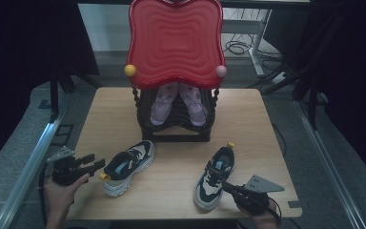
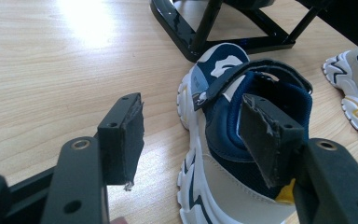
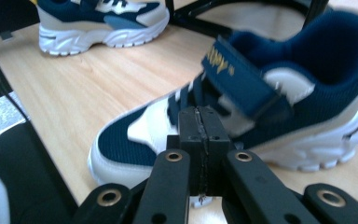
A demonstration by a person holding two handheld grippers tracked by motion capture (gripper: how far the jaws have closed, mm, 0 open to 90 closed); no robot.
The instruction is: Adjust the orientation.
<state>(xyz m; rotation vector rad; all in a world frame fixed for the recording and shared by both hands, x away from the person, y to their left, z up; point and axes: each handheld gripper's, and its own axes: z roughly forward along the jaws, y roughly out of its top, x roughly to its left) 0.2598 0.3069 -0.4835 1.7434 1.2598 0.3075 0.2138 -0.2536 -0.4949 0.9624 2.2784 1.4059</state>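
Two navy, white and beige sneakers lie on the wooden table (image 1: 171, 167). The left sneaker (image 1: 127, 166) has its heel toward my left gripper (image 1: 94, 161), which is open. In the left gripper view the left gripper (image 2: 196, 140) stands at that heel (image 2: 228, 186), with one pad over the shoe's collar and the other beside it above the table. The right sneaker (image 1: 214, 177) lies near the front edge. My right gripper (image 1: 225, 186) is shut, its tips against the shoe's side. In the right gripper view the closed jaws (image 3: 199, 123) meet the strapped sneaker (image 3: 279, 88) at its laces.
A black rack (image 1: 176, 131) with a red wavy top (image 1: 174, 40) stands at the back middle, holding a pair of pink shoes (image 1: 162, 102). A yellow knob (image 1: 130, 70) and a pink knob (image 1: 220, 71) flank the top. Grey floor and metal rails surround the table.
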